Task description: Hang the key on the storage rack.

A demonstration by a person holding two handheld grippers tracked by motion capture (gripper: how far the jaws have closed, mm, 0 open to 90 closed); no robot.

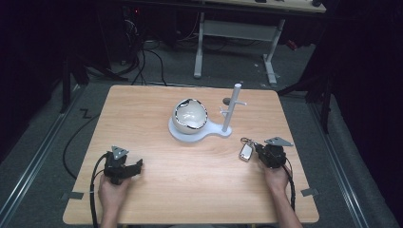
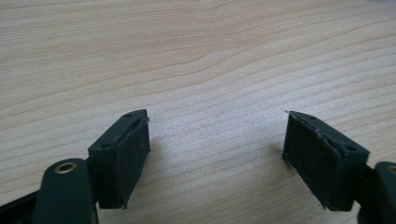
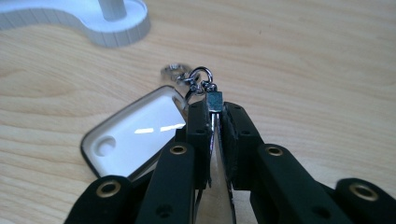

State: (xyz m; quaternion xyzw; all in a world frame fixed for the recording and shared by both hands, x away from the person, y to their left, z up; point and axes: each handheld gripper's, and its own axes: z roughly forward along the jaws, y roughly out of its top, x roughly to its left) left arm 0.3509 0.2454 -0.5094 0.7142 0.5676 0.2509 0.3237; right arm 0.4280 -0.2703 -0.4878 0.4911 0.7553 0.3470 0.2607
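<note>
My right claw (image 3: pixel 214 122) is clamped on the keyring's metal strap (image 3: pixel 214 101), both pads squeezed in tight against that thin strip. Just ahead of the pads, the small silver rings (image 3: pixel 200 80) of the keyring link up, and the clear-cased key fob (image 3: pixel 135 133) lies flat on the table (image 3: pixel 303 70) on the near side of the white stand, touching the side of my claw. In the high view the key fob (image 1: pixel 245 151) sits right at the tip of my right claw (image 1: pixel 258 149), close to the stand's round foot, on the side nearest me.

That white stand (image 1: pixel 199 131) is my landmark, sitting around the middle of the table (image 1: pixel 157 190). Its wide end carries a cream bowl with a dark rim (image 1: pixel 189 116), and its narrow end carries an upright white post (image 1: pixel 232 109) with short pegs sticking out. In my right gripper view, the narrow end of the stand (image 3: pixel 93 21) curves just beyond the keyring.

My left claw (image 1: pixel 135 165) rests well away from the stand, down at the near left part of the table. Its jaws stand wide apart, pads (image 2: pixel 128 158) hanging just over bare wood grain (image 2: pixel 210 70).
</note>
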